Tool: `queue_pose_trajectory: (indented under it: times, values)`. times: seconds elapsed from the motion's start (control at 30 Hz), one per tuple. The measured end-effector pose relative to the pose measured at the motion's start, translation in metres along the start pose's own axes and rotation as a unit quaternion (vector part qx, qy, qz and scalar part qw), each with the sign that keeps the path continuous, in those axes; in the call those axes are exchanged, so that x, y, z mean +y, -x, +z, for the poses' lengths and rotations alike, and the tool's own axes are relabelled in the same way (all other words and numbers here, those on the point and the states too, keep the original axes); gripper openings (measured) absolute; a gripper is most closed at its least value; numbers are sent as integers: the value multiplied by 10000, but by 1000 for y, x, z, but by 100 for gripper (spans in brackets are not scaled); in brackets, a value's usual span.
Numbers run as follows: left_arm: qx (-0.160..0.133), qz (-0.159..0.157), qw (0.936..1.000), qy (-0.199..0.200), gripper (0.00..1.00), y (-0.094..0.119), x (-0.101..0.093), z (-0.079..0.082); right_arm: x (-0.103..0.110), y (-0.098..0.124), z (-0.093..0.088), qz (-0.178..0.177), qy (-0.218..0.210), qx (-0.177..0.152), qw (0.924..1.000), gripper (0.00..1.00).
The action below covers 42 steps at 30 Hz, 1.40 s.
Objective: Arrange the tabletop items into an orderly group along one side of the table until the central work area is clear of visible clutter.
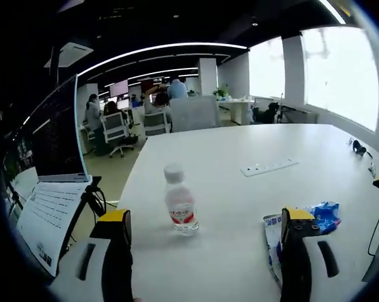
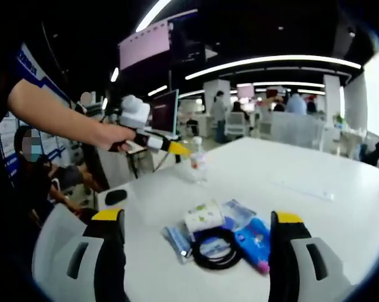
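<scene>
The left gripper [image 1: 203, 236] stood wide open, empty, its jaws framing the water bottle [image 1: 180, 201] just ahead, likely lining up a grasp. The right gripper [image 2: 197, 242], equally spread and empty, bracketed the clutter beyond its jaws: black cable coil [image 2: 215, 248], paper cup [image 2: 203, 218], blue packet [image 2: 254, 243].

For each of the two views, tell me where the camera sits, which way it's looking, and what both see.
Left gripper view: rides the left gripper, low over the white table, facing a water bottle between open jaws; laptop at left.
Right gripper view: rides the right gripper, facing a packet pile with a black cable ring; the person's arm holds the left gripper out.
Shared: bottle, table, packets.
</scene>
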<state>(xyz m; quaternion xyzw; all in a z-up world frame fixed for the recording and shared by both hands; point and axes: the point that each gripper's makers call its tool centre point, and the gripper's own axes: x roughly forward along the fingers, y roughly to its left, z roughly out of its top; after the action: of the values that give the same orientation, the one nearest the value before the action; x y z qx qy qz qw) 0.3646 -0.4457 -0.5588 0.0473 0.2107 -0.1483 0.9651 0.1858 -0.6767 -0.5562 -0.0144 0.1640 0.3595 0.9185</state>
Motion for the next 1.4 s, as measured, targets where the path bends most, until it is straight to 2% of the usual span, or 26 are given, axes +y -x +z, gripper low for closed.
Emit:
queue_pose_trajectory:
  times: [0.33,0.67,1.0,1.17,1.4]
  values:
    - [-90,26,9999,-36,99,22,-18,-3,1,5,1,222,85,-42,9997,91]
    - [-147,44,9998,-85,97,37,-35,-5,0,10,-9,431,225,66,9988,84]
    - [-185,13,9997,-145,96,42,-45,-5,-5,2,-11,574,315,131,9978,72]
    - [-198,-35,9997,-130,95,44,-47,-6,-4,-4,-14,711,407,287,9962,51]
    - [-252,-223,9993,-164,96,47,-49,-7,-6,-20,-17,770,499,432,9948,50]
